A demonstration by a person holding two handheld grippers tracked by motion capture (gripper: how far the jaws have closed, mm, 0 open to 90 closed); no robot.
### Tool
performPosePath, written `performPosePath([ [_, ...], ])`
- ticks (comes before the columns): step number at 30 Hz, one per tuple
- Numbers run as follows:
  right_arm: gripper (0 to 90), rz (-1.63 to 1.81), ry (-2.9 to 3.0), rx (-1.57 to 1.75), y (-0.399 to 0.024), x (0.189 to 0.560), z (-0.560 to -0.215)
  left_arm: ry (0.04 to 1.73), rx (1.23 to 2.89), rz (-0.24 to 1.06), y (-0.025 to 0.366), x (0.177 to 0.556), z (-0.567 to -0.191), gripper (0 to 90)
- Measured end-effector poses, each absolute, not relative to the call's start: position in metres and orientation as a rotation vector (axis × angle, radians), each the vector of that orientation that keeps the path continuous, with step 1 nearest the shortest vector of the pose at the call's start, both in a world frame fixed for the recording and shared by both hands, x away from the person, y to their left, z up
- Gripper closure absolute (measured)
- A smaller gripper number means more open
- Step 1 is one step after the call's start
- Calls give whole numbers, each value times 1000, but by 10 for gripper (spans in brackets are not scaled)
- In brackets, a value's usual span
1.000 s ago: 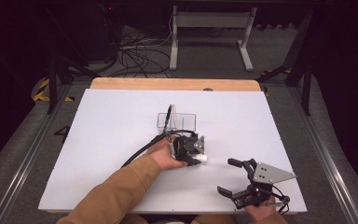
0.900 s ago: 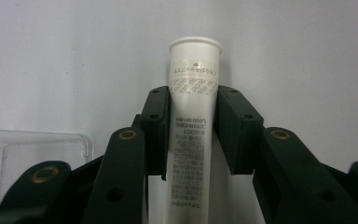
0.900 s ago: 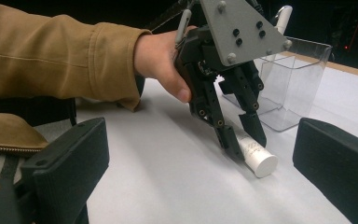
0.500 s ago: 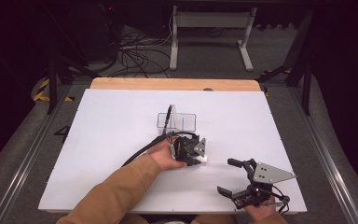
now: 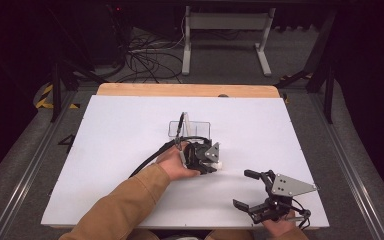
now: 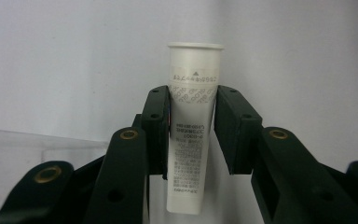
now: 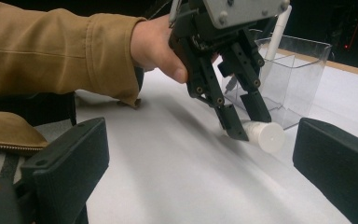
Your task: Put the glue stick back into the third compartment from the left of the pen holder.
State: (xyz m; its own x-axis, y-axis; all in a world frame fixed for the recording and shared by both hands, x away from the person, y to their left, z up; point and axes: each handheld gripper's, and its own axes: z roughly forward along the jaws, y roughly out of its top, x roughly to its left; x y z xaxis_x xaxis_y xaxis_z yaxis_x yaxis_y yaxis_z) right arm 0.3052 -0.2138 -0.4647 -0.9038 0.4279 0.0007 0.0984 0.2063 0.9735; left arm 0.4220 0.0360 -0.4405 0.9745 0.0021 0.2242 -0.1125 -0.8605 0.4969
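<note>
Two black jaws of the left gripper (image 6: 192, 135) close on a white tube (image 6: 193, 126), one pad on each flank just below its capped end, and no gap shows. In the right gripper view the tube (image 7: 263, 135) lies low on the table (image 5: 120, 135), cap toward the camera, just in front of a clear box (image 7: 298, 79). The right gripper (image 5: 254, 192) rests near the table's front edge, well apart, jaws wide with nothing between them. To do the lift well, I judge the grip should stay firm and square, since the tube is slick and round, and it should rise level before it turns over the box rim. The box (image 5: 195, 129) holds one slim white stick, leaning against its wall.
</note>
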Motion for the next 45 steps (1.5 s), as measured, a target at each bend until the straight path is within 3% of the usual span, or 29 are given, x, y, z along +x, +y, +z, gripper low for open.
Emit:
performPosePath([
  [22, 41, 1751, 2227, 498, -212, 305, -465, -74, 2521, 322, 45, 413, -418, 673],
  [45, 41, 1758, 2224, 498, -212, 305, -465, 11, 2302, 214, 70, 411, -374, 674],
])
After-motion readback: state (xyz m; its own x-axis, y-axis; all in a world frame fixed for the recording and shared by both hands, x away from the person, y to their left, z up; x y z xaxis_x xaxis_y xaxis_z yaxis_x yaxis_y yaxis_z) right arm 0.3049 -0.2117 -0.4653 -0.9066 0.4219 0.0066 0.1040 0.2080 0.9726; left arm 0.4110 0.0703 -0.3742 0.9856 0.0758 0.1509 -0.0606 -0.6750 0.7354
